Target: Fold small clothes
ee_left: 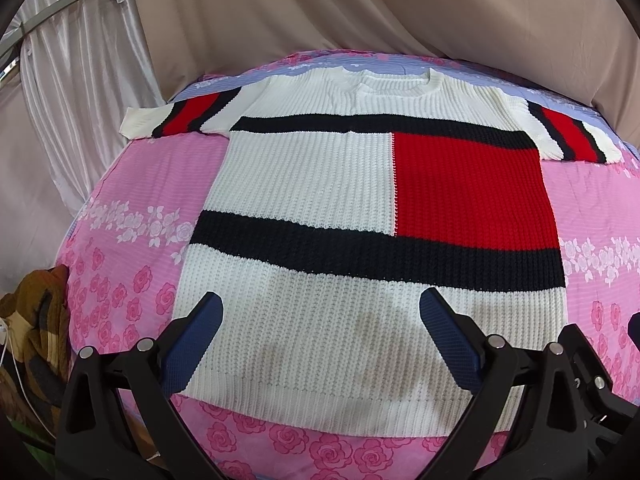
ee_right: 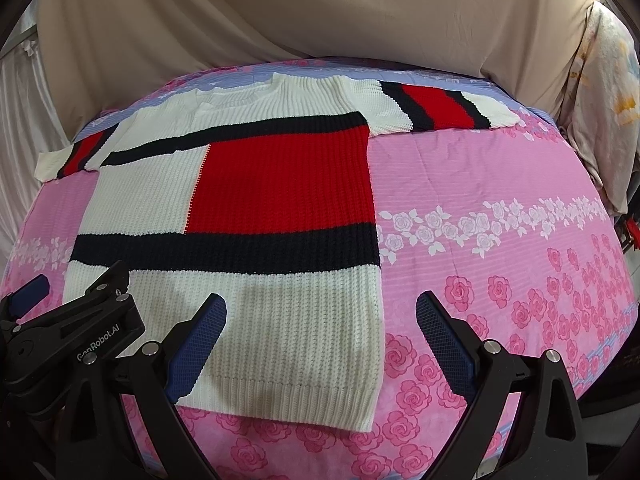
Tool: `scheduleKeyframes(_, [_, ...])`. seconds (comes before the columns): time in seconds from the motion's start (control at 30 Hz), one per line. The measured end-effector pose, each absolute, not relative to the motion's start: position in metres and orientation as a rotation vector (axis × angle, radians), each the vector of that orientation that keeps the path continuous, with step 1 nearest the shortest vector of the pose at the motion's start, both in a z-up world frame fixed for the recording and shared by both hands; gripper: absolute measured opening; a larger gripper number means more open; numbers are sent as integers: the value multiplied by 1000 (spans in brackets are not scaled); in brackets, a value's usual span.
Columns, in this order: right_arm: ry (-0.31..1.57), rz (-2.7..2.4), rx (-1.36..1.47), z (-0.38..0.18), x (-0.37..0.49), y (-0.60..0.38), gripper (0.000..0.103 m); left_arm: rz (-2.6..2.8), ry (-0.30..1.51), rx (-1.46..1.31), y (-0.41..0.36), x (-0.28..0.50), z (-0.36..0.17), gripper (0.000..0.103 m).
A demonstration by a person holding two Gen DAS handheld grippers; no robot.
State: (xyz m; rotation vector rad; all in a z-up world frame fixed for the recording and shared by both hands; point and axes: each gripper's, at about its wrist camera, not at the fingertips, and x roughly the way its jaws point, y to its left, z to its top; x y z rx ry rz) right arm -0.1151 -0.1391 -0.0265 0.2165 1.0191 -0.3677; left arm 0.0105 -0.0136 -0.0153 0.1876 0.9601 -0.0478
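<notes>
- The sweater (ee_left: 360, 216) lies flat on the pink floral bedsheet (ee_left: 132, 216), front side up, with the collar at 12 o'clock and the hem at 6 o'clock, next to the grippers. Both short sleeves are spread out to the sides. I think it is laid open like this so that the folding can begin from a smooth shape; no fold is made yet.
- The left gripper (ee_left: 320, 320) hovers above the white hem band with its fingers wide apart and nothing between them. The right gripper (ee_right: 320, 320) is also wide and empty, above the hem corner at the sweater's right edge. They probably wait near the hem because it is the nearest edge to take.
- The left wrist view shows the whole sweater, both sleeves, and a brown cloth bundle (ee_left: 36, 320) at 9 o'clock beside the bed.
- The right wrist view shows instead the bare sheet at 3 o'clock, a pale hanging fabric (ee_right: 600, 92) at 2 o'clock, and the body of the left gripper at 8 o'clock.
</notes>
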Motion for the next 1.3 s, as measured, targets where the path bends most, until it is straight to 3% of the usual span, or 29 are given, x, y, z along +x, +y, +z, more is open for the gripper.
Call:
scheduleKeyframes(1.07, [1036, -368, 218, -30, -111, -137, 94, -69, 964, 178, -15, 16, -15, 96])
scheduleKeyframes(1.3, [1006, -378, 386, -34, -105, -213, 94, -109, 940, 100, -34, 41, -4, 97])
